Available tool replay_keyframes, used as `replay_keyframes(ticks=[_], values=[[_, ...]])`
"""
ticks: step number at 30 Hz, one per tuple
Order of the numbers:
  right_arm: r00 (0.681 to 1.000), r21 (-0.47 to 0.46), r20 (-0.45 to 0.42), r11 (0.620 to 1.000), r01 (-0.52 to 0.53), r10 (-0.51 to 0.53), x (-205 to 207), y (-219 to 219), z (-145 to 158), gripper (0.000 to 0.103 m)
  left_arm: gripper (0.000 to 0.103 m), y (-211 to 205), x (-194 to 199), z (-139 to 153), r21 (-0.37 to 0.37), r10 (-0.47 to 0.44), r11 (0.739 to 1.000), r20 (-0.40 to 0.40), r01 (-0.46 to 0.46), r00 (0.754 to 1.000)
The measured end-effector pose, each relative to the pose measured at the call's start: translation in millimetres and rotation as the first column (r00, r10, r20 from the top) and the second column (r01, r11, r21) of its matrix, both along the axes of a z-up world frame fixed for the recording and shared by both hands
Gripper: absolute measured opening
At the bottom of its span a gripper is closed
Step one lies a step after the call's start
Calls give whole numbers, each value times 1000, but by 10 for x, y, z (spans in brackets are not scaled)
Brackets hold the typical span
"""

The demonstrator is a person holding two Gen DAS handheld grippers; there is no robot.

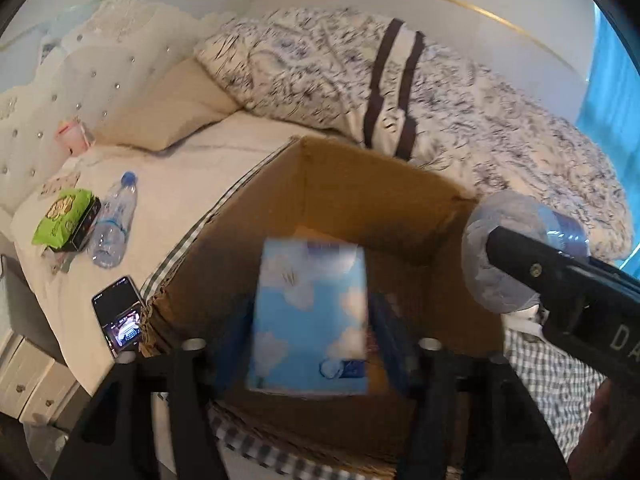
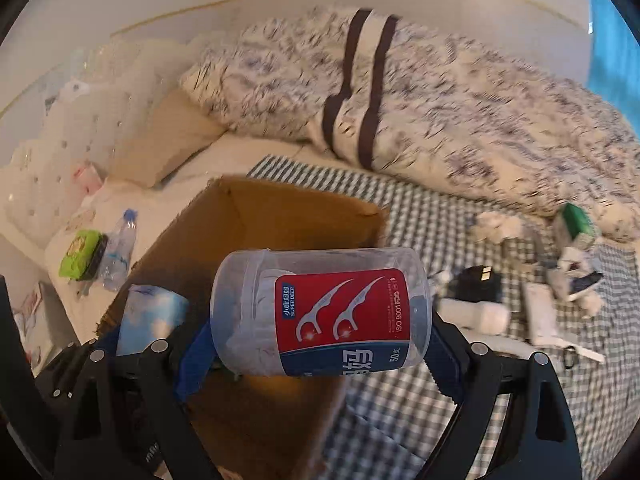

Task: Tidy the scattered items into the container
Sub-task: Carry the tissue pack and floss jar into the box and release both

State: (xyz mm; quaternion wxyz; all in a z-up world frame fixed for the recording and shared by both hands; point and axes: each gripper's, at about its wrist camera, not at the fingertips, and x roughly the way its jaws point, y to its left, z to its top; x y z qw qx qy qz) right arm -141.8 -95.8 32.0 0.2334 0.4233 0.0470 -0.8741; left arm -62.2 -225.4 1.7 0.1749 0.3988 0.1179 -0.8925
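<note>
Gripper left (image 1: pixel 308 344) clamps my blue tissue pack (image 1: pixel 308 316) above the cardboard box (image 1: pixel 360 196) on the bed, gripper right (image 2: pixel 316 340) clamps the floss-pick jar (image 2: pixel 320 312) at its rim; I should lower each well inside before releasing, one at a time.

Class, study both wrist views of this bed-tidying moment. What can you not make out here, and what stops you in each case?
- Cardboard box floor, left wrist view: the tissue pack held in the left tool covers it.
- Small items on the checked cloth, right wrist view: too blurred to name.
- Floss pick jar in the right tool: bottom label text runs out of sight.
- Phone screen, left wrist view: too small to read.
</note>
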Motion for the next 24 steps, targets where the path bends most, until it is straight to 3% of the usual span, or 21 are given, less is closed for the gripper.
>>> replay_keyframes(ticks=[2, 9, 15, 17, 24], values=[[1000, -26, 20, 999, -22, 22, -24, -30, -74, 95, 80, -53, -3, -32, 16, -2, 1000, -9, 2, 1000], [1000, -83, -26, 996, 13, -15, 53, 243, 111, 96, 81, 33, -41, -25, 23, -23, 999, -14, 23, 1000], [989, -96, -98, 991, 99, -108, 288, 1027, 349, 96, 83, 446, 27, 169, 3, -72, 997, -43, 72, 997], [983, -78, -112, 987, 138, -146, 366, 1304, 340, 96, 94, 652, 67, 224, -4, -94, 996, -60, 94, 994], [952, -23, -139, 962, 273, -274, 774, 2386, 3, 96, 95, 1460, 148, 142, -12, -204, 979, -64, 204, 977]])
